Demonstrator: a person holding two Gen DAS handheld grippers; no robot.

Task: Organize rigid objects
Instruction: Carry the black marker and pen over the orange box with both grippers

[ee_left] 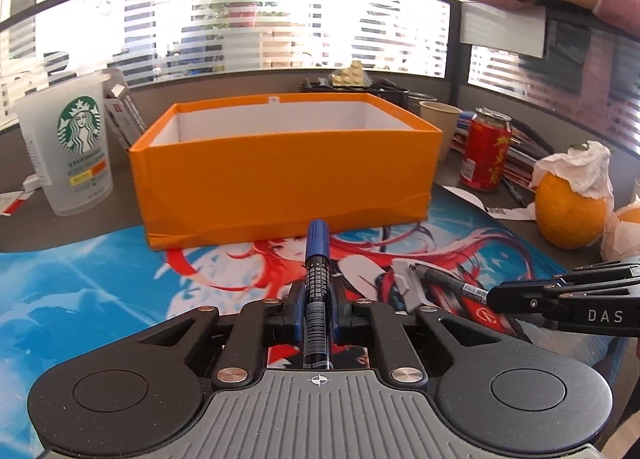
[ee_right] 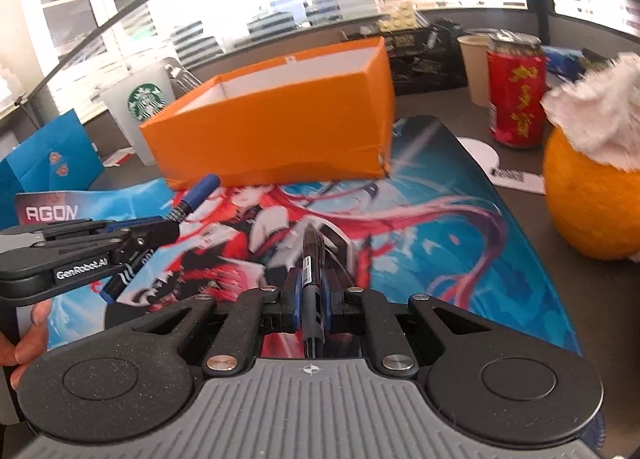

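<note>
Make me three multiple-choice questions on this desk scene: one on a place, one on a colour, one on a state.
1. Where does the red drink can stand?
A. right of the orange cardboard box
B. inside it
C. on its rim

2. What colour is the cap of the marker in the left tongs?
A. green
B. blue
C. white

3. The right tongs are:
A. wide open
B. shut on a black pen
C. out of view

Answers: A, the can stands on the desk beside the box; B, the cap is blue; B, the pads clamp the pen.
</note>
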